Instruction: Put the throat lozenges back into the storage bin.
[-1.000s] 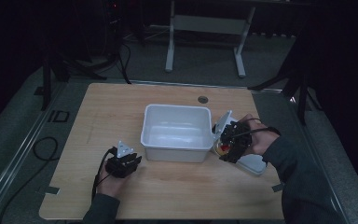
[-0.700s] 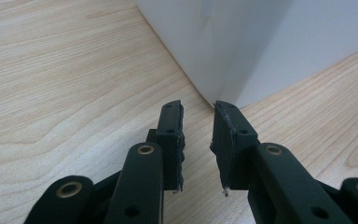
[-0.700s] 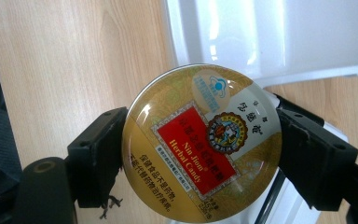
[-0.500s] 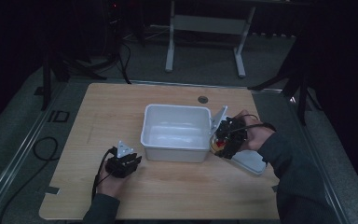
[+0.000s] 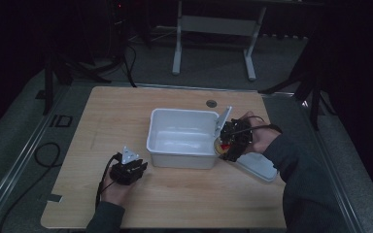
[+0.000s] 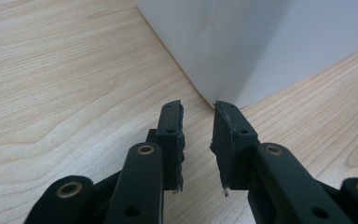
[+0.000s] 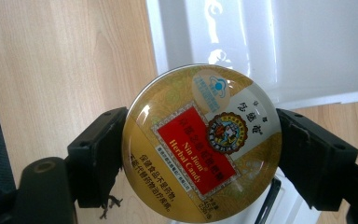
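While the right tongs grip the tin, the bin stands beside.

High view overhead, facing forward-down; gripper views close, low; all share white bin.

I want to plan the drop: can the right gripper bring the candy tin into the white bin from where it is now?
Probably yes. The right gripper holds the candy tin right at the white bin, whose top is open, and the left gripper is at the far corner.
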Motion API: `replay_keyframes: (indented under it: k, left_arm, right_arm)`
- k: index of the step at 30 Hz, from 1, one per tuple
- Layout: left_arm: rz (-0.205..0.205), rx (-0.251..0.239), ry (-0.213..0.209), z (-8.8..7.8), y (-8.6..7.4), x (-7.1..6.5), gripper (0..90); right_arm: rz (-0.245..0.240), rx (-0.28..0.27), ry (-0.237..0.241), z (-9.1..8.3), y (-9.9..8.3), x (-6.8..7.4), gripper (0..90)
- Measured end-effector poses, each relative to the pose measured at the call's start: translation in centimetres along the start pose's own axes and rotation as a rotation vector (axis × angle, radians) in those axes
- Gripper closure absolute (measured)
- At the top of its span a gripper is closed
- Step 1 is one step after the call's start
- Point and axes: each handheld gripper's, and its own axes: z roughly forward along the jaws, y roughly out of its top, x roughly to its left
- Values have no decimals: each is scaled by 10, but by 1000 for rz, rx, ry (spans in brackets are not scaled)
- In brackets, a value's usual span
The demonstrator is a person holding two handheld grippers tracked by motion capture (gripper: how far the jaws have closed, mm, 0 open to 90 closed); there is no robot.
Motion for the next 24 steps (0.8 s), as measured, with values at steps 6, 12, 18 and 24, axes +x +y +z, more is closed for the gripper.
replay_keyframes:
  k: [6,12,18,24]
  left_arm:
    - [0,1,0,0,0,0,729]
    - [1,0,0,0,0,0,729]
    - [0,0,-1,0,0,0,728]
    - [0,0,-1,0,0,0,728]
  right_arm:
    - [15,-1,5,3,5,-5,203]
    - [12,-3,4,4,10,-8,203]
    - [16,5,4,7,14,-10,203]
    - [17,11,4,10,22,-12,202]
